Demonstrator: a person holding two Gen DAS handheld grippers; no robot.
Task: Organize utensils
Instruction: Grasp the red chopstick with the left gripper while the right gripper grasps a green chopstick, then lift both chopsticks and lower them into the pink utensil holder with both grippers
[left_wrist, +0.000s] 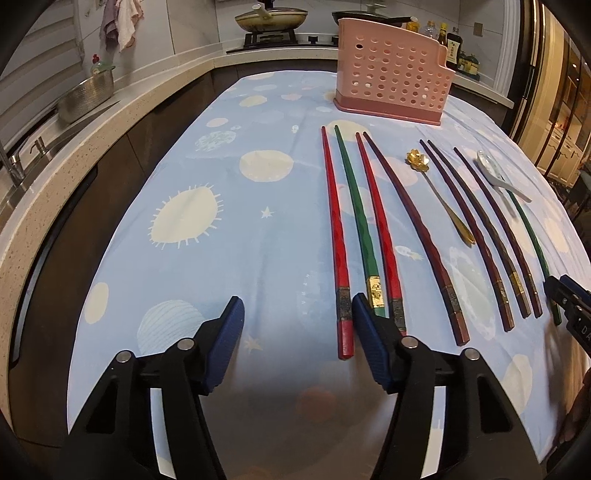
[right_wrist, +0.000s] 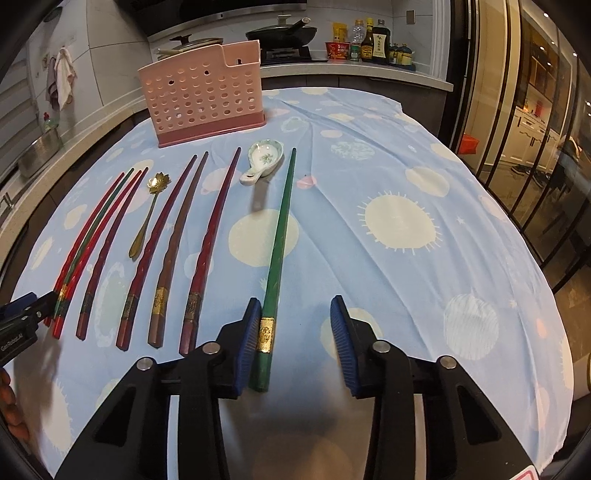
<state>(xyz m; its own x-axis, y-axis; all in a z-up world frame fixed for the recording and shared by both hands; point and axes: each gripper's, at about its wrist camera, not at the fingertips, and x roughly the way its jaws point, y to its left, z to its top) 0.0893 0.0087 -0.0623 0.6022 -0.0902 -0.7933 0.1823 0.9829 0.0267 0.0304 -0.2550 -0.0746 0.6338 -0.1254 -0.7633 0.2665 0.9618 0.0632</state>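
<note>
My left gripper (left_wrist: 297, 314) hangs low over the blue patterned cloth (left_wrist: 221, 258), jaws spread, nothing between them. Leftmost red chopstick (left_wrist: 334, 236) lies just right of the gap, its thick end near my right pad (left_wrist: 373, 350). That pad covers the butt ends of the green chopstick with gold band (left_wrist: 356, 218) and the second red one (left_wrist: 376, 221); can't tell if it touches them.

My right gripper (right_wrist: 295, 343) is also spread, straddling the lone green chopstick (right_wrist: 280, 236). Its gold-banded end sits right against my left pad (right_wrist: 247, 343), clear gap to the other pad, so not pinched.

Ahead and left of the right gripper: a row of dark red and brown chopsticks (right_wrist: 207, 240), all parallel, tips pointing away from me. Gold flower-head spoon (right_wrist: 149, 210) lies among them. White ceramic spoon (right_wrist: 260, 160) sits just left of the green chopstick's far tip.

Pink perforated utensil holder (right_wrist: 201, 96) stands upright at the far end of the cloth, beyond the tips, well apart from both grippers
</note>
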